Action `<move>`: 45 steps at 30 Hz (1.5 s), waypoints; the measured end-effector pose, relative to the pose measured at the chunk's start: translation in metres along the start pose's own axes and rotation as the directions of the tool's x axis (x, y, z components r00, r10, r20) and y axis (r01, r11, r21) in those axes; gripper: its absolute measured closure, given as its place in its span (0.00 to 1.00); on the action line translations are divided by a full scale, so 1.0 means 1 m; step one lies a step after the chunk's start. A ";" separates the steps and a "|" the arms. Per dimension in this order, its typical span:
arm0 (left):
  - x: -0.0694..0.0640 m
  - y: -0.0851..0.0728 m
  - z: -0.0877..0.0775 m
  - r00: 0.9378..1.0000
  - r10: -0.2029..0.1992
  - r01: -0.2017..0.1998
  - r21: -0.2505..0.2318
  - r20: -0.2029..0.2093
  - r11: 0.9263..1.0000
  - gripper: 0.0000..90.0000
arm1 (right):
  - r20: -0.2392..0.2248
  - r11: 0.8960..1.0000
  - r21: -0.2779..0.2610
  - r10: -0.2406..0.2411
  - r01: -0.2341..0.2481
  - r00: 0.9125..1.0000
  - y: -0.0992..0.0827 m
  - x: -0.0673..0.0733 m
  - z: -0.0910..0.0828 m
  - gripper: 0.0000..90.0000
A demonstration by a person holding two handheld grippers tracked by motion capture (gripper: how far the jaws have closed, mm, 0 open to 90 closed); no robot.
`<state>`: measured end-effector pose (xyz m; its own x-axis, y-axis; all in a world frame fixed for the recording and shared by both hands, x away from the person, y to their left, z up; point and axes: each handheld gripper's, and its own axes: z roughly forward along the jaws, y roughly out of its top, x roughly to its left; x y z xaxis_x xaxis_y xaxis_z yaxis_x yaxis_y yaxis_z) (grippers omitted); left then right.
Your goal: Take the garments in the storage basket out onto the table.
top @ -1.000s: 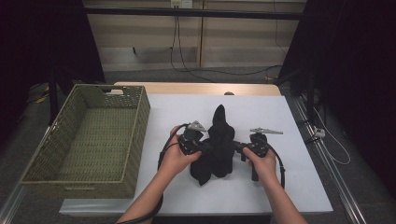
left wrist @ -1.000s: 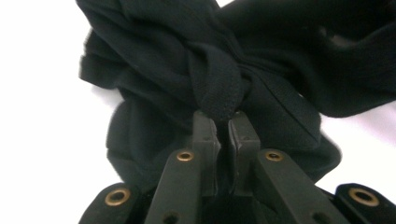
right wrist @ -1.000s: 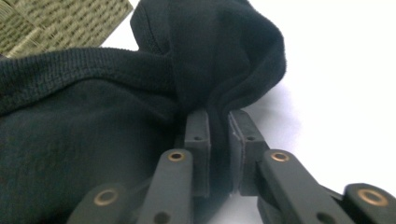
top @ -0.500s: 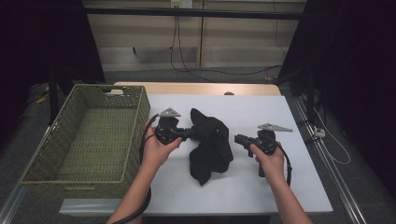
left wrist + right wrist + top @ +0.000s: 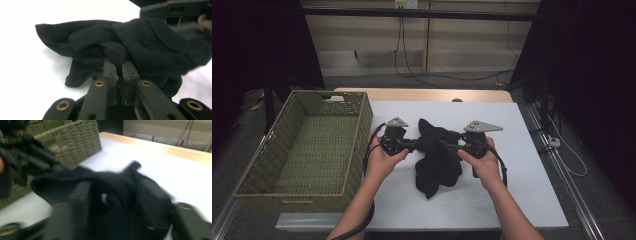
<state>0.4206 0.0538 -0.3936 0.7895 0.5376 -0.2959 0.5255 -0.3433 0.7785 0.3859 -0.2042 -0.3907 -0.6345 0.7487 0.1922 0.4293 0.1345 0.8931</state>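
Now the soft black cloth [image 5: 437,155] lies bunched on the white table [image 5: 532,175]. Left gripper [image 5: 119,68] pinches a fold. Right gripper [image 5: 112,195] has just been opening, with cloth between its jaws. It looks light and floppy; grab a thick fold.

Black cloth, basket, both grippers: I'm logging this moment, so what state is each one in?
Black cloth: bunched, pinched at one side, partly lying on the table.
Wicker basket: upright, empty.
Left gripper: shut on the cloth.
Right gripper: jaws just opening, cloth between them; grip unclear.
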 end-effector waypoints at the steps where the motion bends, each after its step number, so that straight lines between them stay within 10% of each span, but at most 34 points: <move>1: 0.000 0.000 0.000 1.000 0.002 -0.002 0.004 0.003 1.000 0.93 | -0.016 1.000 0.002 -0.001 0.001 1.000 0.002 -0.001 0.003 0.76; 6: 0.003 -0.001 -0.002 1.000 0.004 -0.004 0.012 -0.005 1.000 0.93 | -0.087 0.998 0.044 0.045 -0.041 0.995 0.007 -0.008 0.016 0.98; 11: 0.006 -0.001 -0.012 1.000 -0.016 0.016 -0.003 -0.019 1.000 0.93 | 0.032 0.994 -0.036 0.105 -0.104 0.994 0.019 -0.026 0.007 0.98; 19: 0.013 0.004 -0.030 0.997 -0.028 0.023 -0.079 -0.074 0.997 0.95 | 0.201 0.984 -0.068 0.173 -0.163 0.964 0.024 -0.055 -0.004 0.98; 32: 0.027 0.015 -0.040 0.982 -0.092 0.068 -0.150 -0.162 0.986 0.96 | 0.203 0.987 -0.076 0.153 -0.140 0.967 0.038 -0.056 0.012 0.98; 39: 0.044 0.019 -0.029 0.957 -0.140 0.114 -0.117 -0.255 0.987 0.96 | 0.233 0.992 -0.010 0.126 -0.127 0.964 0.036 -0.054 0.028 0.47; 45: 0.053 0.009 -0.022 0.946 -0.165 0.143 -0.096 -0.281 0.985 0.96 | 0.139 0.993 0.069 0.088 -0.098 0.986 0.017 -0.037 0.025 0.36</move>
<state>0.4600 0.0965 -0.3900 0.5710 0.7811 -0.2529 0.6003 -0.1871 0.7776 0.4330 -0.2130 -0.3930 -0.4985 0.8408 0.2110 0.5327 0.1051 0.8398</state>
